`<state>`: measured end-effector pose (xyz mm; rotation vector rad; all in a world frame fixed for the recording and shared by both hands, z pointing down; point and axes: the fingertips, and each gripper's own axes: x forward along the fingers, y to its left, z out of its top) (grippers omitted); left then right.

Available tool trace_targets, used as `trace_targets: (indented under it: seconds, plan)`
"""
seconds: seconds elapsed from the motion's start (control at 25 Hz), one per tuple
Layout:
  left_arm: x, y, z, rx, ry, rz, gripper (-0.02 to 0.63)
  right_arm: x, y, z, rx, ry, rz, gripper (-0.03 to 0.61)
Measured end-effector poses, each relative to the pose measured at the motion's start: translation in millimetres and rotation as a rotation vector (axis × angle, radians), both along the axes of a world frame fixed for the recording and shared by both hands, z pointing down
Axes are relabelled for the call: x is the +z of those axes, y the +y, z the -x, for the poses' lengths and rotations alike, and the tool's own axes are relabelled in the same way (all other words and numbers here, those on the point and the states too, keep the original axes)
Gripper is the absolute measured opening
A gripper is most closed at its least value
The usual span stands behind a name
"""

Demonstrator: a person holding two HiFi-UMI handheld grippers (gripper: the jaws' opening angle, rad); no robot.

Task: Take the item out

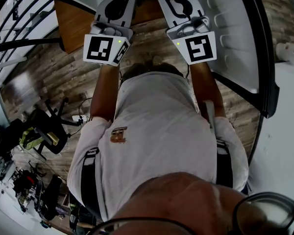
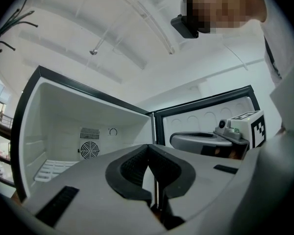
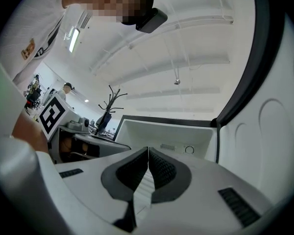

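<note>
I hold both grippers side by side before the open fridge (image 2: 63,106). My left gripper (image 2: 148,148) is clenched on nothing, its pads pressed together, and my right gripper (image 3: 148,151) likewise. The wire shelf (image 2: 51,169) sits low inside, near the fan (image 2: 89,150). I cannot make out the item in any view

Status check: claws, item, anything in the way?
Left claw shut, empty. Right claw shut, empty. Fridge open; no item in sight, only wire shelf. Nothing seen blocking the opening.
</note>
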<state>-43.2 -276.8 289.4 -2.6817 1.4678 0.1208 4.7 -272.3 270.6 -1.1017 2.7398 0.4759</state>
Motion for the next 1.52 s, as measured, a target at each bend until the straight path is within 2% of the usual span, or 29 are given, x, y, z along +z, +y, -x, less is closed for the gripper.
trace_targets:
  seconds: [0.32, 0.56, 0.8, 1.08, 1.52]
  plan:
    - [-4, -14, 6, 0.042, -0.012, 0.002, 0.018, -6, -16, 10, 0.046, 0.029, -0.033, 0.034]
    - [-4, -20, 5, 0.069, -0.01, -0.007, 0.018, -9, -23, 16, 0.066, 0.086, -0.082, 0.034]
    - [3, -28, 8, 0.079, -0.009, -0.001, 0.018, 13, -35, 17, 0.135, 0.329, -0.066, 0.035]
    - [10, -36, 14, 0.075, -0.005, 0.01, 0.018, 10, -48, 28, 0.181, 0.434, -0.14, 0.036]
    - [19, -40, 24, 0.065, 0.002, 0.032, 0.018, 23, -65, 43, 0.217, 0.644, -0.199, 0.037]
